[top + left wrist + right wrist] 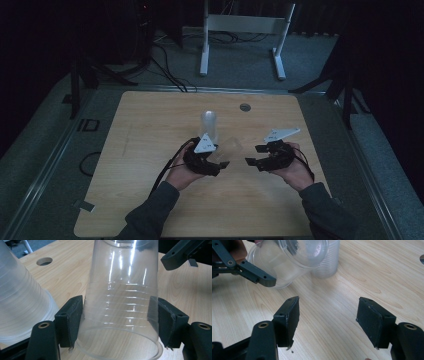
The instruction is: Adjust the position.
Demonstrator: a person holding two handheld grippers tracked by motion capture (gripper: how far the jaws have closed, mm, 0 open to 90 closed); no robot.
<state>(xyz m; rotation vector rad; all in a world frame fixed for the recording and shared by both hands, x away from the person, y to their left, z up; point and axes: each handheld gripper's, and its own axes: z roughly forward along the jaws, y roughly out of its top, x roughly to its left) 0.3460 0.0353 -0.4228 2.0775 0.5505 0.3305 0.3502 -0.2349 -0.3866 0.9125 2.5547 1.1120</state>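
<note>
You work at a pale wooden table (150,200) with rounded corners and a round cable hole (245,107) near its far edge. A stack of clear cups (209,125) stands upside down on it.

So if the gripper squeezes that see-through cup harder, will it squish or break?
Probably squish. The clear cup looks thin-walled, so the left gripper clamped on its sides could dent it. It's empty, so likely very light. Its glossy, tapered wall may slip between the pads. Laid down on the table, its round shape would probably roll in a curve.
</note>
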